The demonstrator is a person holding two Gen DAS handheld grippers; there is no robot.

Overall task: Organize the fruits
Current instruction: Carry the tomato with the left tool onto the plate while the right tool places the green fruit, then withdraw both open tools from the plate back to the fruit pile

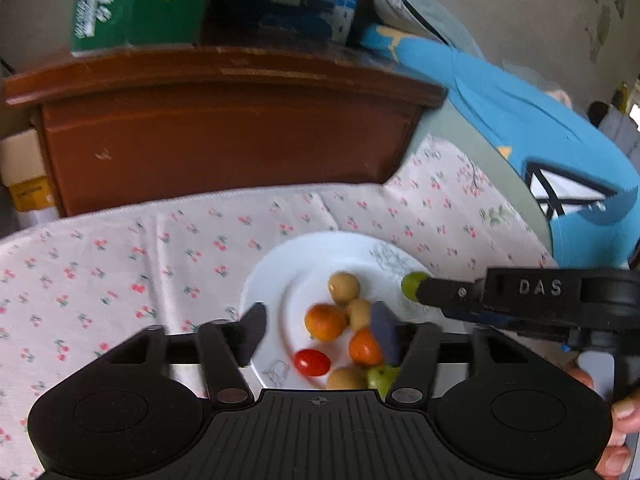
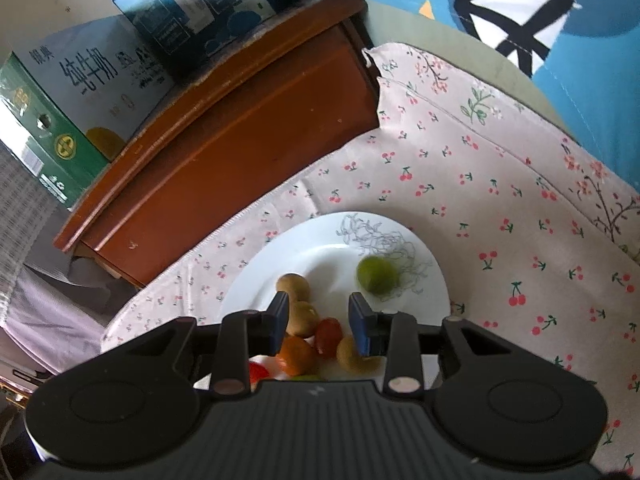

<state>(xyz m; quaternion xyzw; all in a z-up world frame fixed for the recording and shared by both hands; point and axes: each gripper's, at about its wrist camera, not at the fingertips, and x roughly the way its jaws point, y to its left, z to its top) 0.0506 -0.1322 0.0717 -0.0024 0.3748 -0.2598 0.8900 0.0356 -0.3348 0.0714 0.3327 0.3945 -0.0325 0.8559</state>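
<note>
While both your claws, left point(image 1: 320, 330) and right point(image 2: 319, 322), gape, a round, blurred, probably green plum point(image 2: 377, 274) sits on the glossy white plate point(image 2: 320, 236).

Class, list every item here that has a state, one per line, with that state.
left gripper: open, empty, above the fruit pile
right gripper: open, empty
green fruit: loose on the plate, apart from the pile
white plate: holding fruit
red tomato: on the plate
</note>
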